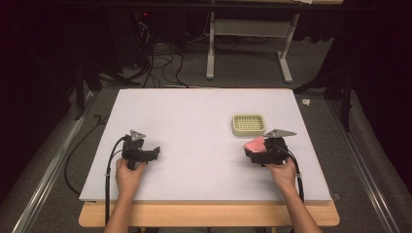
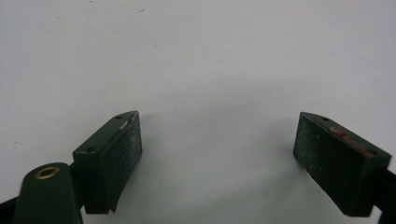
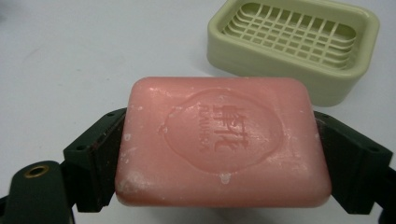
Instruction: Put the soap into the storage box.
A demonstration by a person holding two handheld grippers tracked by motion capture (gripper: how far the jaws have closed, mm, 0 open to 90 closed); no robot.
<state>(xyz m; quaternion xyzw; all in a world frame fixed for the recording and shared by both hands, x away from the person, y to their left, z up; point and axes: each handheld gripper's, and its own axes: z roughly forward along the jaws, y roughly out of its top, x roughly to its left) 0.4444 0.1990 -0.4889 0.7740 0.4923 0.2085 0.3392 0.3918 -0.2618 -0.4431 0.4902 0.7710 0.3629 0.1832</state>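
Right gripper view: pink soap (image 3: 222, 142) between jaws, near empty soap dish (image 3: 294, 44)

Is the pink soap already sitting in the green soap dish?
No, the pink soap is clamped in the right gripper, short of the empty soap dish.

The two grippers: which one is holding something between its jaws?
The right gripper. Its jaws press on both ends of a pink bar of soap, close to the green soap dish. The left gripper is open, with bare table between its jaws.
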